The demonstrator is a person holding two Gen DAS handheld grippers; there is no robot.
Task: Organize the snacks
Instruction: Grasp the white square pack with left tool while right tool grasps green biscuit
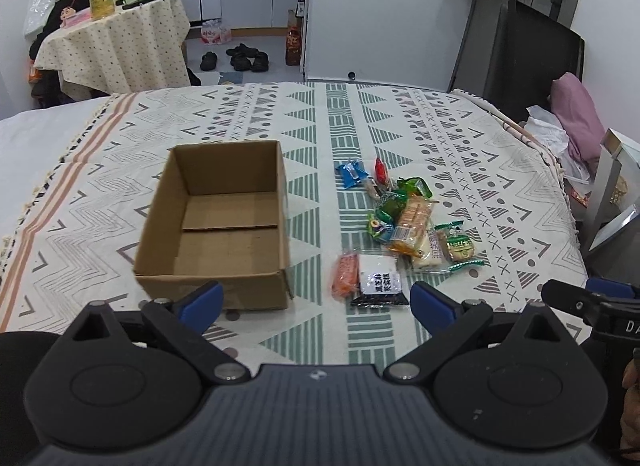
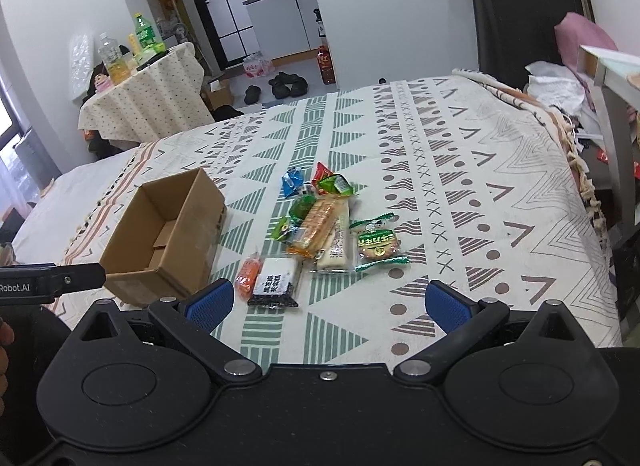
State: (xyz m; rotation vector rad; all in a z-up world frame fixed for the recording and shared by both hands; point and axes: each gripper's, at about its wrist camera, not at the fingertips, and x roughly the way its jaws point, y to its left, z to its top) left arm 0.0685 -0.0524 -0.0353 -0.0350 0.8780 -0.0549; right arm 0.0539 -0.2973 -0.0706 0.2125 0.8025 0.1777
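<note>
Snacks (image 1: 396,225) piled mid patterned bedspread (image 1: 460,137), right of empty cardboard box (image 1: 216,221). Left gripper (image 1: 316,302), right gripper (image 2: 326,302) both wide, empty, nr front edge. Clothed side table (image 1: 116,45) w/ bottles beyond far edge.

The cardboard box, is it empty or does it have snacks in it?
Empty. The cardboard box shows only its bare brown bottom; the snacks lie beside it on the cloth.

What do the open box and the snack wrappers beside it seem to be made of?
Box: plain brown corrugated cardboard, matt, with folded flaps and raw edges. Snack wrappers: probably thin plastic film, glossy, some see-through, with crimped ends. Both lie on a woven-looking patterned cloth.
</note>
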